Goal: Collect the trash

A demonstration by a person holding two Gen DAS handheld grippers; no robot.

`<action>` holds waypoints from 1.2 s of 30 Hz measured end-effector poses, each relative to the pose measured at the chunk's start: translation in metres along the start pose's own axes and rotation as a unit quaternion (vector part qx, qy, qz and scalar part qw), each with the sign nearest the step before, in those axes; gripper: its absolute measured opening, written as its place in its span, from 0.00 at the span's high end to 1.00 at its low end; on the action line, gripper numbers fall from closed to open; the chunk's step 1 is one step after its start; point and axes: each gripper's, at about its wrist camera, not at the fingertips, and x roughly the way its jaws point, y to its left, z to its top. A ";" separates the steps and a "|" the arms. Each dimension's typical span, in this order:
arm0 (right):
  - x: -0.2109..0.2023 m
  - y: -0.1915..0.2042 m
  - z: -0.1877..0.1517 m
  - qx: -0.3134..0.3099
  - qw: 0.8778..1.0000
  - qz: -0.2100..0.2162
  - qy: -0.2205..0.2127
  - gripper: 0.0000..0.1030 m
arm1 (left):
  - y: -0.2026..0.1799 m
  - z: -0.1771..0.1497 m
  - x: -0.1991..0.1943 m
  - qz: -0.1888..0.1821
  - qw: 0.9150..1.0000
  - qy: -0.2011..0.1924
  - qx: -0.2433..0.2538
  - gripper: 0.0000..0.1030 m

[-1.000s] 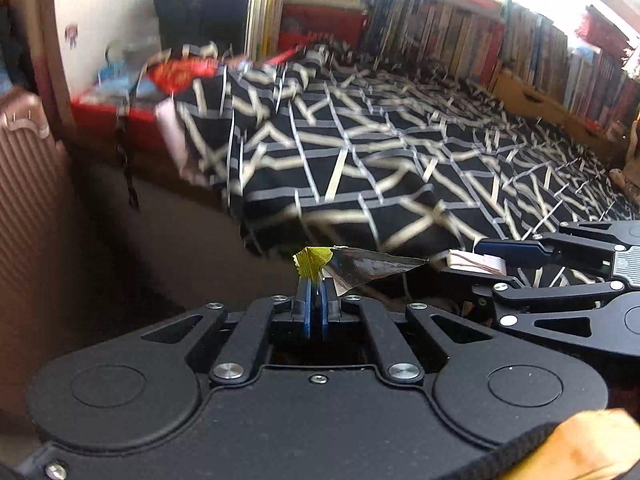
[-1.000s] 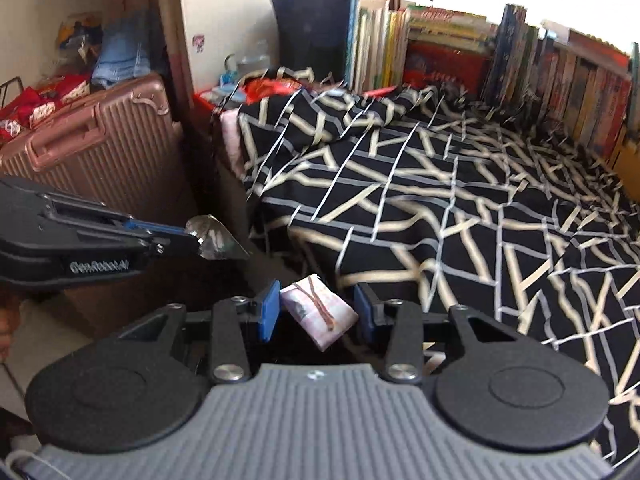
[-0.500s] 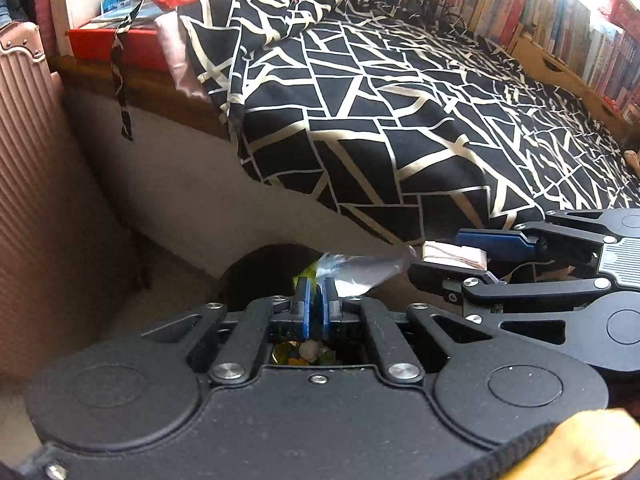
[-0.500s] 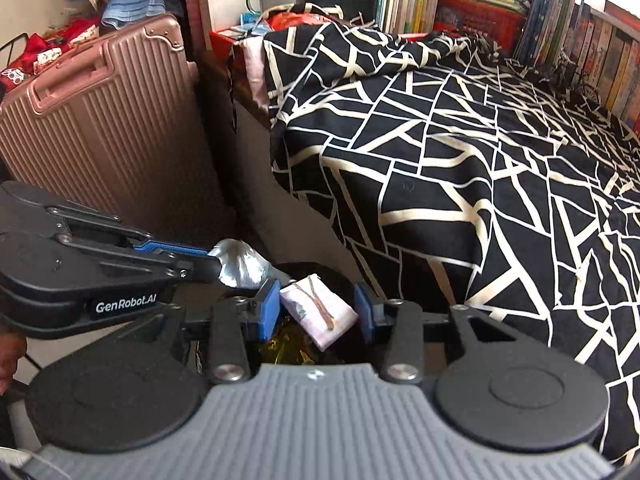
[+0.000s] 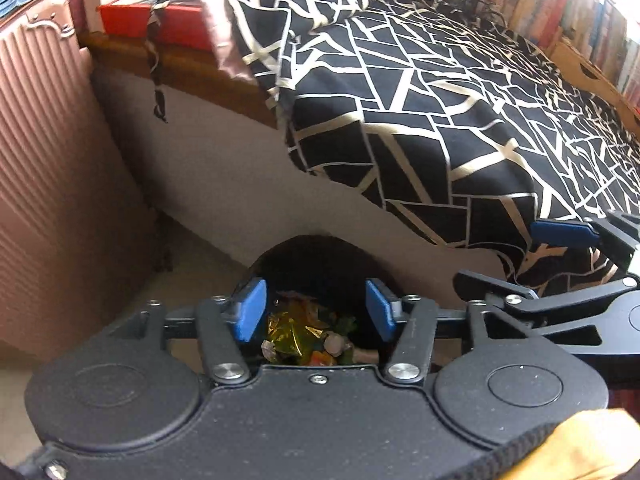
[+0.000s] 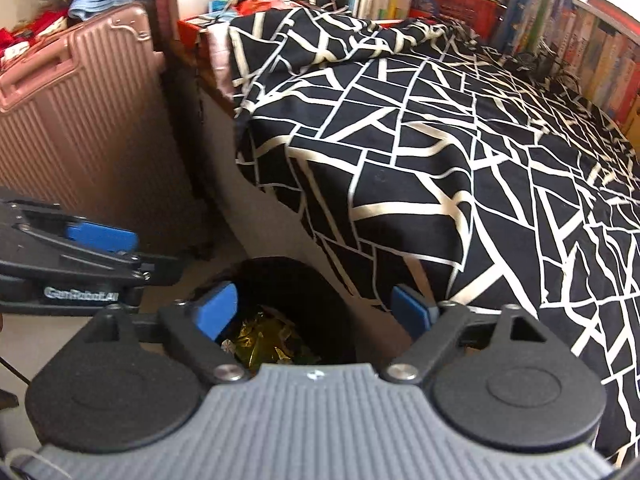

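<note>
Both my grippers hang over the black trash bin (image 5: pixel 320 256), which sits on the floor right by the bed. My left gripper (image 5: pixel 316 316) has its jaws wide apart w/ nothing between them. My right gripper (image 6: pixel 314 312) is the same: jaws wide apart, nothing held. Looking down past my blue pads (image 5: pixel 250 314) I see the trash in the bin: a shiny gold wrapper (image 5: pixel 290 334), some orange and green bits, and a small round thing I can't name. So the trash is in the bin, not in my jaws.

I think this drop is done, and next I go look for more trash.

What could go wrong?
- My 2 grippers are v. close side by side. If I swing one up fast, it may bump the other.
- The black and white blanket (image 6: pixel 440 168) hangs down just beside the bin. A pad could snag it as I lift and pull it along.
- The bin looks light. If I dip too low and knock its rim, it may tip and spill stuff out.
- The pink suitcase (image 6: pixel 80 128) stands near on the left, so a wide swing that way could hit it.
</note>
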 end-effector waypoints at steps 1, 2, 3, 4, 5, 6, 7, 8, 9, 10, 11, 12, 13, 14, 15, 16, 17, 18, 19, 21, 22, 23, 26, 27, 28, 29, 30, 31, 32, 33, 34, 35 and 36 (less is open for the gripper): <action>0.000 -0.001 0.000 0.000 1.000 -0.002 0.001 0.08 | 0.001 0.000 0.001 -0.001 1.000 0.002 -0.001 0.43; 0.001 0.000 0.000 -0.002 1.000 -0.006 0.001 0.05 | 0.001 0.000 0.002 0.000 1.000 0.005 0.001 0.39; 0.001 0.001 -0.001 -0.006 1.000 -0.012 0.002 0.02 | 0.001 0.000 0.002 0.006 1.000 0.007 0.003 0.37; 0.001 0.001 -0.002 -0.010 1.000 -0.018 0.003 0.01 | 0.001 -0.001 0.003 0.013 1.000 0.010 0.005 0.29; 0.001 0.001 -0.002 -0.013 1.000 -0.023 0.004 0.00 | 0.001 -0.001 0.004 0.021 1.000 0.013 0.004 0.19; 0.001 0.001 -0.003 -0.014 1.000 -0.023 0.005 0.00 | 0.001 -0.002 0.005 0.028 0.999 0.016 -0.001 0.15; 0.000 -0.001 -0.003 -0.014 1.000 -0.023 0.007 0.00 | 0.002 -0.003 0.005 0.029 0.999 0.017 -0.008 0.08; -0.001 -0.002 -0.003 -0.012 1.000 -0.022 0.009 0.00 | 0.004 -0.004 0.004 0.024 0.999 0.016 -0.017 0.04; -0.003 -0.004 -0.003 -0.010 1.000 -0.021 0.010 0.00 | 0.007 -0.006 0.003 0.020 0.999 0.016 -0.024 0.01; -0.004 -0.006 -0.004 -0.010 1.000 -0.020 0.011 0.00 | 0.009 -0.007 0.003 0.018 0.999 0.017 -0.033 0.00; -0.006 -0.008 -0.004 -0.011 1.000 -0.019 0.012 0.00 | 0.009 -0.008 0.003 0.015 0.999 0.027 -0.043 0.00; -0.008 -0.010 -0.004 -0.014 1.000 -0.019 0.014 0.00 | 0.010 -0.010 0.004 0.011 0.998 0.036 -0.052 0.00; -0.009 -0.012 -0.003 -0.017 1.000 -0.018 0.017 0.00 | 0.010 -0.013 0.004 0.005 0.997 0.043 -0.062 0.00; -0.010 -0.014 -0.003 -0.018 1.000 -0.014 0.019 0.00 | 0.009 -0.015 0.003 0.000 0.997 0.044 -0.071 0.00; -0.012 -0.017 -0.002 -0.016 1.000 -0.009 0.024 0.00 | 0.007 -0.019 0.000 0.004 0.996 0.041 -0.081 0.00; -0.014 -0.020 -0.001 -0.011 1.000 -0.002 0.029 0.00 | 0.003 -0.022 -0.004 0.014 0.996 0.034 -0.087 0.00; -0.016 -0.024 -0.001 -0.007 0.999 0.007 0.033 0.00 | -0.002 -0.025 -0.007 0.025 0.995 0.030 -0.090 0.00; -0.019 -0.027 -0.001 -0.007 0.999 0.015 0.034 0.00 | -0.006 -0.028 -0.009 0.034 0.995 0.029 -0.094 0.00; -0.022 -0.030 -0.001 -0.010 0.999 0.022 0.034 0.00 | -0.010 -0.031 -0.010 0.039 0.993 0.034 -0.102 0.00; -0.027 -0.037 -0.001 -0.022 0.998 0.038 0.037 0.00 | -0.018 -0.036 -0.011 0.038 0.990 0.046 -0.127 0.00; -0.029 -0.040 -0.001 -0.029 0.998 0.043 0.040 0.00 | -0.023 -0.038 -0.012 0.038 0.989 0.047 -0.137 0.00; -0.030 -0.043 0.000 -0.036 0.997 0.051 0.046 0.00 | -0.029 -0.041 -0.013 0.041 0.988 0.043 -0.145 0.00; -0.033 -0.057 0.001 -0.060 0.993 0.079 0.061 0.00 | -0.053 -0.044 -0.011 0.054 0.988 0.045 -0.135 0.00; -0.034 -0.061 0.000 -0.070 0.992 0.084 0.063 0.00 | -0.062 -0.045 -0.011 0.060 0.989 0.046 -0.131 0.00; -0.034 -0.065 -0.001 -0.079 0.991 0.086 0.065 0.00 | -0.070 -0.045 -0.010 0.066 0.988 0.050 -0.131 0.00; -0.033 -0.069 -0.002 -0.090 0.990 0.088 0.070 0.00 | -0.076 -0.045 -0.009 0.066 0.987 0.055 -0.137 0.00; -0.033 -0.074 -0.003 -0.098 0.988 0.092 0.074 0.00 | -0.081 -0.045 -0.008 0.063 0.986 0.059 -0.145 0.00; -0.033 -0.080 -0.003 -0.105 0.987 0.096 0.076 0.00 | -0.085 -0.045 -0.007 0.059 0.985 0.061 -0.153 0.00; -0.033 -0.086 -0.004 -0.111 0.986 0.099 0.077 0.00 | -0.090 -0.044 -0.006 0.057 0.984 0.063 -0.158 0.00; -0.031 -0.090 -0.004 -0.114 0.985 0.100 0.079 0.00 | -0.093 -0.043 -0.004 0.059 0.983 0.064 -0.159 0.00; -0.030 -0.096 -0.004 -0.114 0.985 0.101 0.081 0.00 | -0.097 -0.043 -0.003 0.063 0.983 0.065 -0.158 0.00; -0.029 -0.101 -0.003 -0.110 0.985 0.103 0.083 0.00 | -0.102 -0.042 -0.002 0.069 0.983 0.066 -0.158 0.00; -0.027 -0.106 -0.002 -0.106 0.985 0.106 0.084 0.00 | -0.104 -0.041 0.000 0.073 0.983 0.067 -0.157 0.00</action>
